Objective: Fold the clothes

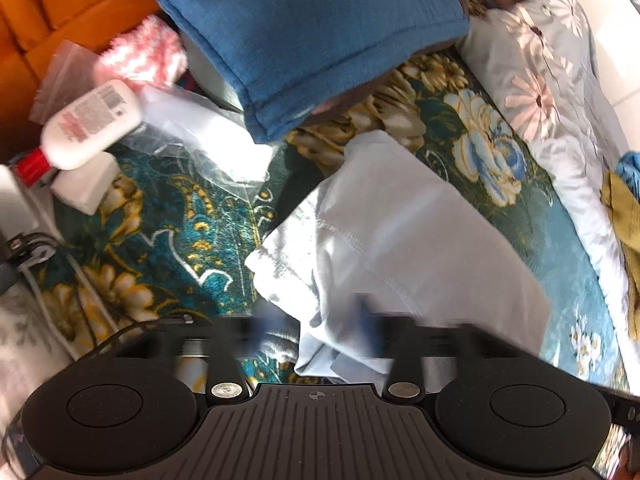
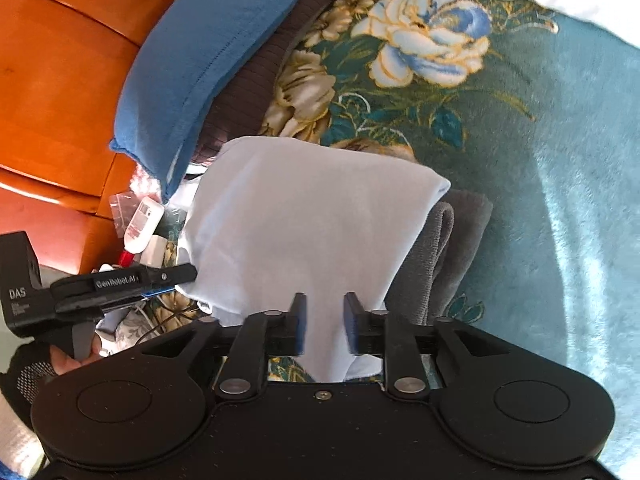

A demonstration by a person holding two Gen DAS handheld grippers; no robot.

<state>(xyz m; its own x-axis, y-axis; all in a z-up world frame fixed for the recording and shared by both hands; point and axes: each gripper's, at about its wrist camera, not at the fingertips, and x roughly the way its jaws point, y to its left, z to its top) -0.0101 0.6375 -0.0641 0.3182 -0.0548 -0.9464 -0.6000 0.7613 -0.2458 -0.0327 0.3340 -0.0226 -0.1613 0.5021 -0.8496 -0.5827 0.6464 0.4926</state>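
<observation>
Between the right claw's [image 2: 325, 322] parted fingers lies the pale garment [image 2: 304, 216], not clamped. Left claw [image 1: 312, 328] is blurred; its grip cannot be told.

One pale blue garment [image 1: 404, 240], one blue cushion [image 1: 304, 40], one white lotion bottle [image 1: 90, 126], one grey towel [image 2: 444, 256], two grippers.

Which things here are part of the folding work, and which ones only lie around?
Part of the job:
- light blue garment
- right gripper, open, its fingers either side of the garment's edge
- left gripper, at the garment's left edge

Only lying about:
- blue pillow
- white bottle with red cap
- pink fluffy item
- grey cloth
- floral blanket
</observation>
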